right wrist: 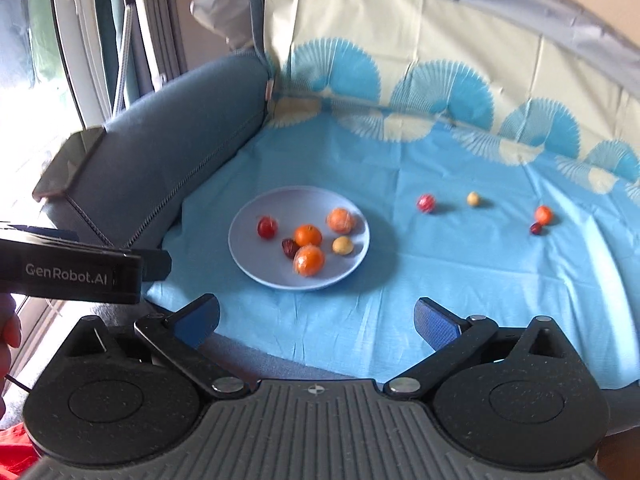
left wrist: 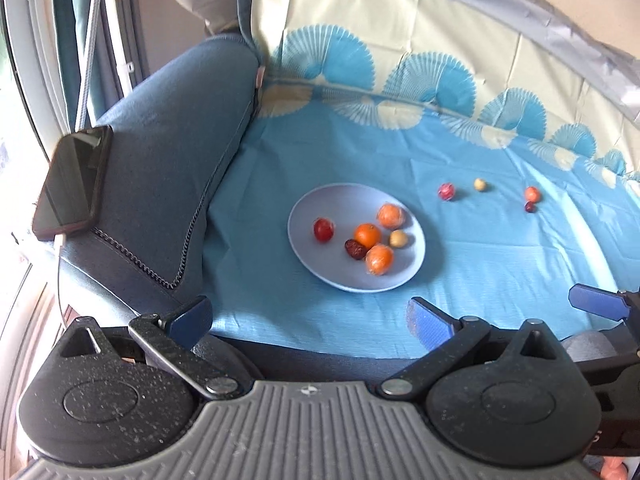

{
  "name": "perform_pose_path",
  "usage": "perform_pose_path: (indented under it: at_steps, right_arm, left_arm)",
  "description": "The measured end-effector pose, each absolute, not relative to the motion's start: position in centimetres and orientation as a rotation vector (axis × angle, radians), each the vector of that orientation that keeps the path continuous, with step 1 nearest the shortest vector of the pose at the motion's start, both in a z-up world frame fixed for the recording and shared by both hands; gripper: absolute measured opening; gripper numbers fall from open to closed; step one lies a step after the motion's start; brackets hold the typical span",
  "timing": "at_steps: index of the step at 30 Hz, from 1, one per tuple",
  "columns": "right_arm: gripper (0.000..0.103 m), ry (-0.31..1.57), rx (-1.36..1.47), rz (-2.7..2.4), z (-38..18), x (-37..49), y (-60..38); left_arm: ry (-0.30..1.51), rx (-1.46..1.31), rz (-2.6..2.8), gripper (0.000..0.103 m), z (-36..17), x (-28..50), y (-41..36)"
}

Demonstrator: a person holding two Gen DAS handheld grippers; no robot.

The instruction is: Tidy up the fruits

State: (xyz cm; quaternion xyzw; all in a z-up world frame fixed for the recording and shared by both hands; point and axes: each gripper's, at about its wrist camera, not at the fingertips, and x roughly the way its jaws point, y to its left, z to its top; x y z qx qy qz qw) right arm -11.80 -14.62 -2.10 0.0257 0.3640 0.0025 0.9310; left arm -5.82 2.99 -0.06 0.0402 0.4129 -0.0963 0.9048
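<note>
Six fruits sit on the pale blue plate (left wrist: 320, 264): a red one (left wrist: 323, 229) at its left, three orange ones (left wrist: 367, 235) in the middle and toward the right, a dark date (left wrist: 354, 249) touching the central orange, and a small yellow one (left wrist: 399, 239). Four more lie loose on the blue cloth (left wrist: 500, 264) well to the right of the plate: a pink-red one (left wrist: 446, 191), a yellow one (left wrist: 480, 184), and an orange one (left wrist: 532, 194) with a small dark one (left wrist: 530, 207) just beside it. My left tongs (left wrist: 310, 318) stand wide apart and hold nothing. My right tongs (right wrist: 318, 320) are likewise spread wide and empty. A phone (left wrist: 72, 184) rests on the sofa arm (left wrist: 172, 152) to the left.
</note>
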Motion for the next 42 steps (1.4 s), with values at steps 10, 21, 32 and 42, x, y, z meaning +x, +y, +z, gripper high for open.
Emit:
perform_pose_path:
  at_steps: [10,21,32,42]
  right_arm:
    - [0.102,0.650,0.025,0.012,0.2,-15.3,-14.6]
    - [0.102,0.594,0.003,0.026,1.3,-16.9,-14.0]
    - [0.102,0.582,0.032,0.004,0.9,-17.1,-15.0]
    - [0.102,0.580,0.079,-0.050,-0.6,-16.4,-17.0]
  left_arm:
    - [0.774,0.088,-0.205,0.103,2.5,-8.8,2.6]
    - [0.748,0.081,-0.198,0.103,3.8,-10.2,2.8]
    - [0.768,0.120,-0.205,0.103,3.5,-9.9,1.7]
    - [0.834,0.158,-0.186,0.103,1.9,-7.4,-0.2]
